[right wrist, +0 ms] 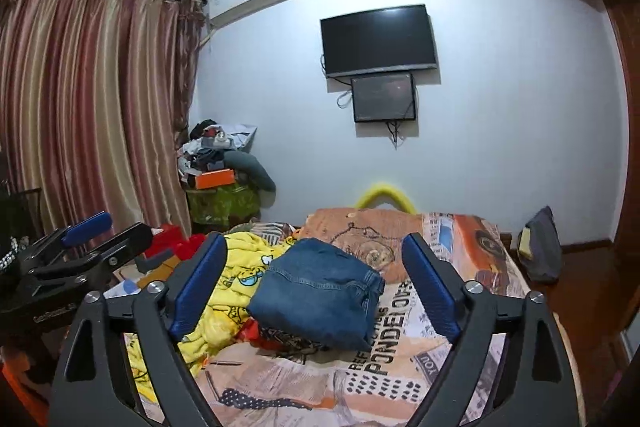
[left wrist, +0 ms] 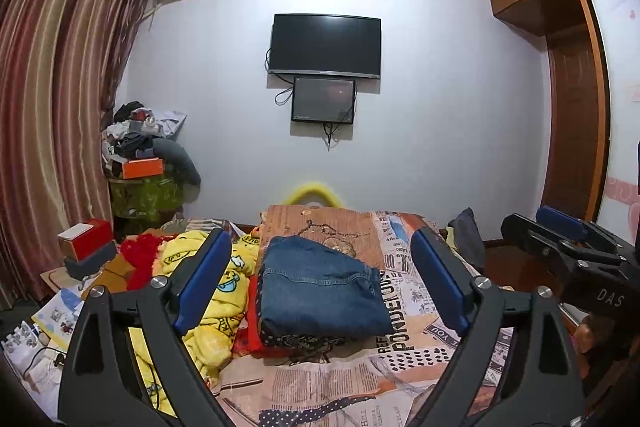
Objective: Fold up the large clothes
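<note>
Left to right, relative to the claws. Far left of the left gripper (left wrist: 320, 279): striped red-and-cream curtain (left wrist: 60, 87) is hanging, red-and-white box on a grey base (left wrist: 86, 247) is sitting below it. Just outside and partly behind its left blue pad: crumpled yellow cartoon-print fleece blanket (left wrist: 212, 291) is lying on the bed. Left gripper's jaws are standing wide, nothing between the pads.

Straight ahead of it, framed between the pads but beyond them, not touched: folded blue denim jeans (left wrist: 320, 291) are resting on a newspaper-print orange bedsheet (left wrist: 404, 331), over a red-and-dark patterned garment (left wrist: 280, 341) that is peeking out beneath.

Right gripper (right wrist: 314, 283) is sitting to the right of the left one, also gaping wide and empty. In its view the jeans (right wrist: 320, 295) are lying ahead between the pads, clear of both. On the wall beyond: black flat-screen TV (right wrist: 378, 41).
</note>
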{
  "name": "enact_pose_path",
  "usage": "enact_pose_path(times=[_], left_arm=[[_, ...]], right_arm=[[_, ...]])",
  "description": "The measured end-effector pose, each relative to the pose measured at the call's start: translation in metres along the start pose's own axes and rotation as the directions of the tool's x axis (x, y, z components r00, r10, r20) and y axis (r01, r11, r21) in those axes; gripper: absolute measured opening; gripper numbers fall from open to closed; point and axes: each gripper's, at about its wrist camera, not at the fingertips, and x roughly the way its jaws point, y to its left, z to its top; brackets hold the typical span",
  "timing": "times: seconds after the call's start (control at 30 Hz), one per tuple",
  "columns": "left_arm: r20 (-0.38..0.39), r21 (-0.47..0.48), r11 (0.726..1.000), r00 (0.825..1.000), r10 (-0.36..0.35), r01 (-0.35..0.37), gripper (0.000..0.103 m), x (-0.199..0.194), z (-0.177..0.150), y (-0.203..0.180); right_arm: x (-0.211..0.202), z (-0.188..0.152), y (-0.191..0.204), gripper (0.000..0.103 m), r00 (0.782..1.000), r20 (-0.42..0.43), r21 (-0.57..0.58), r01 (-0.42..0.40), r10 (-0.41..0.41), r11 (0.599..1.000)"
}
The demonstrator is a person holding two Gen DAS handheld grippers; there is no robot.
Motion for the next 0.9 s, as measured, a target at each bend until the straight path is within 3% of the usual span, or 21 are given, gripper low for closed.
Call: enact_pose_path(times=[0.9], left_arm=[[-0.03, 0.012, 1.0, 0.999, 0.029, -0.029, 0.101, 0.012, -0.018, -0.007]], right_arm=[[0.001, -0.013, -0.007, 0.09, 0.998, -0.051, 0.007, 0.026, -0.026, 1.0]])
